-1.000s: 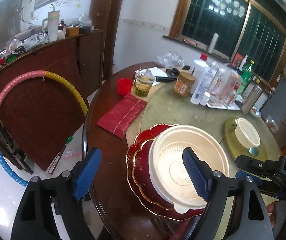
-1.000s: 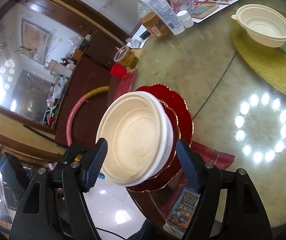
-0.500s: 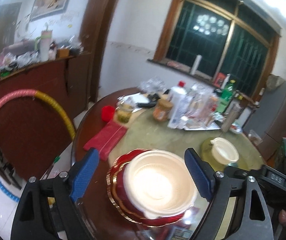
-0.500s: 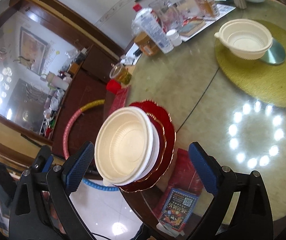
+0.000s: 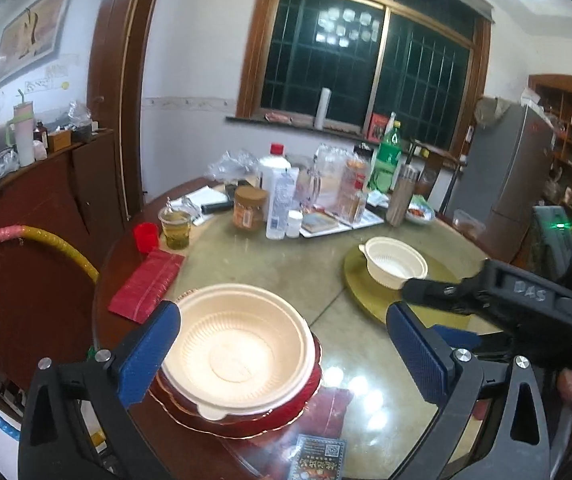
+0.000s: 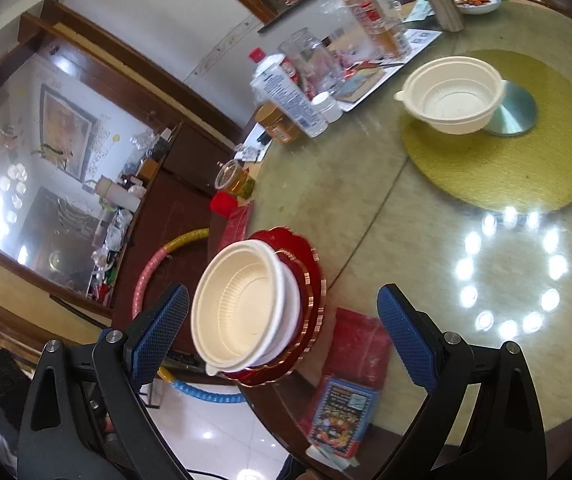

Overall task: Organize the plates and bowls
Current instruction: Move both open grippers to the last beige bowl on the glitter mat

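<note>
I stand at a round glass-topped table (image 5: 246, 268) in a lived-in room. Seen over my left tongs, a dark barred window (image 5: 362, 68) rises behind the table; the right view shows a wall mirror (image 6: 26, 184) instead. On the table's near edge, a cream bowl (image 5: 238, 350) sits stacked on red gold-rimmed plates (image 6: 306, 280). A second cream bowl (image 6: 452, 96) rests farther in on a yellow mat (image 6: 498, 160). My left tongs (image 5: 284, 356) are spreading wider, gripping nothing; my right tongs (image 6: 284, 340) gape apart, empty.
</note>
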{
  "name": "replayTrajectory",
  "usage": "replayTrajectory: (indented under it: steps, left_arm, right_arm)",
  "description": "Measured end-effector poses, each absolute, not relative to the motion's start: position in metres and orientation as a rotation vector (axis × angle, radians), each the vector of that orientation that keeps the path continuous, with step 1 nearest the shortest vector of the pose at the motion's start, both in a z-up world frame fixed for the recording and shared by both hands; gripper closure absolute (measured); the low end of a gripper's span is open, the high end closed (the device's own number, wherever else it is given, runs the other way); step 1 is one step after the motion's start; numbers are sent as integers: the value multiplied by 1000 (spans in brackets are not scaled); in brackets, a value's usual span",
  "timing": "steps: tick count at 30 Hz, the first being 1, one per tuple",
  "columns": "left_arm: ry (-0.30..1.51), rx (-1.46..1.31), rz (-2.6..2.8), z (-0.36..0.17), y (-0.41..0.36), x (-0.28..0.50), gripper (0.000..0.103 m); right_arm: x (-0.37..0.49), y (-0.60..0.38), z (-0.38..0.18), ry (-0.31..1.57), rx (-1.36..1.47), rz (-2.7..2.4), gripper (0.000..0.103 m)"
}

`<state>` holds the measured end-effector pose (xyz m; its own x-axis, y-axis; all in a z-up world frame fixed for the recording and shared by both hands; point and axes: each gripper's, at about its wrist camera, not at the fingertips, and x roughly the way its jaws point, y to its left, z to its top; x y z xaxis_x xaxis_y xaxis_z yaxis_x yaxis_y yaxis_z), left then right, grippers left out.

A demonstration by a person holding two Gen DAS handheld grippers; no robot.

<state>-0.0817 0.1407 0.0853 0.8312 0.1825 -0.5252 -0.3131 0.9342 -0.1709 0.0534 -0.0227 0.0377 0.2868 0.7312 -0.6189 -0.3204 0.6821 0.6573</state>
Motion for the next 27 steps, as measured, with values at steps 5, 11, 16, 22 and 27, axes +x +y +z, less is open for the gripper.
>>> replayTrajectory:
  steps: [5,11,16,22,27]
  left_arm:
    - [553,-256,267,80,133,-62,0]
    - [570,-232,241,78,104,-24,0]
    - [648,-197,178,62,64,25,0]
    - [746,-206,188,31,35,97,0]
    - [747,-245,260,17,36,136,0]
  right_arm:
    - [68,-68,28,1007,472,635,0]
    - [98,-131,14,932,511,500,0]
    - [125,-182,-7,989,668,444,0]
    - [147,-221,-40,1033,908,442,0]
    - [164,-220,-46,1049,912,472,0]
